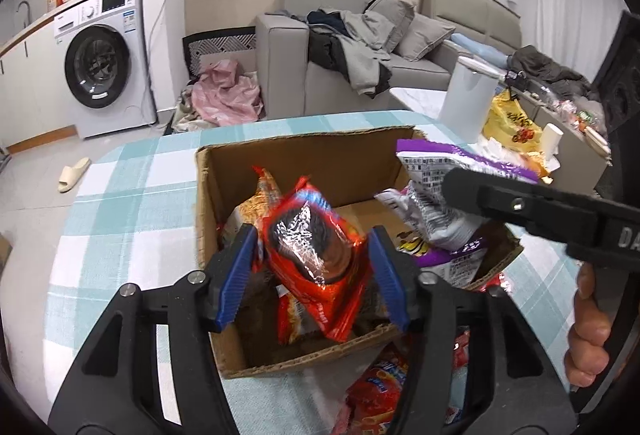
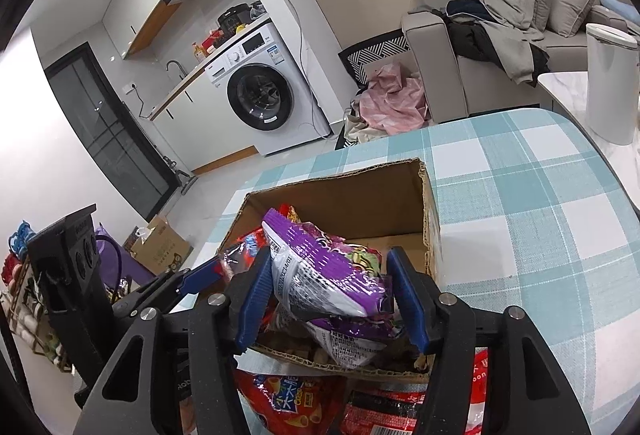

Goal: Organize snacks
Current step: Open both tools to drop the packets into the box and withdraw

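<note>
Over cardboard box [image 1: 224,195] on checked tablecloth [image 1: 120,215]: left gripper [image 1: 312,267] pinched red packet [image 1: 316,247]; right gripper [image 2: 332,295] pinched purple bag [image 2: 320,275]. Risk: both drops converging, bags colliding or catching box rim. Free room only at far box half.

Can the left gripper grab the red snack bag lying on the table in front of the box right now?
Probably not yet. The left gripper is shut on a red cookie pack over the cardboard box, so its fingers are full; the red snack bag lies below it.
</note>
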`<state>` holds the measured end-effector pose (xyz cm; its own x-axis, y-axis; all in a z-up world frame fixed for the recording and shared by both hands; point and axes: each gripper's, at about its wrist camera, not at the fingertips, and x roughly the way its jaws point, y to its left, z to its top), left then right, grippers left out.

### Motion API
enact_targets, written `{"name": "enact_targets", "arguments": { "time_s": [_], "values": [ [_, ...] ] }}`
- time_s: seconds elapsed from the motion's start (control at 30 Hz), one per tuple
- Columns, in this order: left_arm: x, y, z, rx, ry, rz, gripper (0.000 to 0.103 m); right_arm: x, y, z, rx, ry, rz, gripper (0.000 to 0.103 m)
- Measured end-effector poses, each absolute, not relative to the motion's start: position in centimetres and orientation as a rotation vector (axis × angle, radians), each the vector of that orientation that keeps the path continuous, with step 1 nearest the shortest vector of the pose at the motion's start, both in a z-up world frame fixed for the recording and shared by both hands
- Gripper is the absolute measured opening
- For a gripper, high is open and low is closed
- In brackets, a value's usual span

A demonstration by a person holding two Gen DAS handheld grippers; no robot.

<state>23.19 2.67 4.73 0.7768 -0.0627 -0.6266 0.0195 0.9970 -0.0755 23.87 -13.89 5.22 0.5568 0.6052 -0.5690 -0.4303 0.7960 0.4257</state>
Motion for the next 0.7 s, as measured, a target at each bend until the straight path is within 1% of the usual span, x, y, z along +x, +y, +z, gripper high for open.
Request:
{"name": "enact_targets", "arguments": {
  "time_s": [0.03,0.1,0.13,0.2,0.27,0.33,0.37,0.43,0.47,0.7],
  "values": [
    [23.0,2.8,4.8,-0.063,0.678,-0.039,0.067,23.6,-14.0,5.4,0.245,0.756,0.615,0.066],
    [22.4,3.0,5.0,-0.063,0.662,-0.038,0.079,23.3,-14.3,5.6,0.237,0.746,0.617,0.067],
    [22.1,3.1,5.2,-0.062,0.653,-0.036,0.081,23.1,-14.5,5.8,0.229,0.739,0.613,0.068],
    [21.4,3.3,5.6,-0.064,0.647,-0.039,0.082,22.6,-14.8,6.1,0.209,0.725,0.604,0.074],
    [20.7,3.4,5.9,-0.069,0.648,-0.041,0.083,22.2,-15.2,6.4,0.197,0.711,0.597,0.084],
    [19.7,3.6,6.3,-0.077,0.639,-0.044,0.085,21.7,-15.7,6.6,0.186,0.703,0.595,0.09],
    [19.3,3.7,6.4,-0.083,0.634,-0.042,0.089,21.5,-15.8,6.6,0.181,0.703,0.6,0.094],
    [18.2,3.9,6.7,-0.1,0.624,-0.036,0.096,21.1,-16.2,6.6,0.174,0.703,0.605,0.098],
    [17.6,3.9,6.8,-0.106,0.617,-0.039,0.102,20.9,-16.3,6.6,0.17,0.703,0.608,0.1],
    [14.5,3.6,7.2,-0.093,0.593,-0.029,0.102,19.2,-16.8,6.2,0.11,0.71,0.599,0.102]
  ]
}}
